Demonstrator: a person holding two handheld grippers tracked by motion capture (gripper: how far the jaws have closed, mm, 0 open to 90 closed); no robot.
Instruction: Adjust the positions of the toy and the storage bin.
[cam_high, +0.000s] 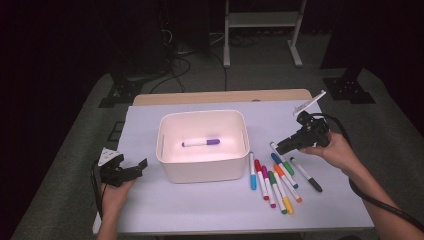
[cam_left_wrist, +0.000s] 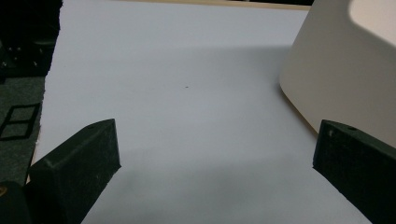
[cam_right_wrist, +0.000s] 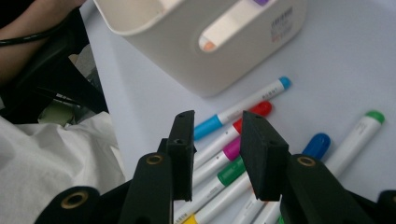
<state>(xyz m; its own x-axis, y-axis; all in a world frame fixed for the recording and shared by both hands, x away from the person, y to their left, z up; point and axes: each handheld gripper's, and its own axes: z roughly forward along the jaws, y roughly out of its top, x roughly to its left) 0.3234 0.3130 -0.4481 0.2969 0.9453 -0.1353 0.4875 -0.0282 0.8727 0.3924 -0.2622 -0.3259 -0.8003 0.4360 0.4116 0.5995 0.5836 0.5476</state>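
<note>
Hovering above a row of markers (cam_high: 274, 182), the right gripper (cam_right_wrist: 218, 135) holds part-open, empty jaws across their long axes.

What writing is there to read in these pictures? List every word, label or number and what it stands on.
Nothing can be quoted.
A small printed label on the white bin's end wall: too blurred to read.
Fine print along the barrel of the light-blue-capped marker: too small to read.
No other writing shows, in the high view or in either gripper view.
</note>
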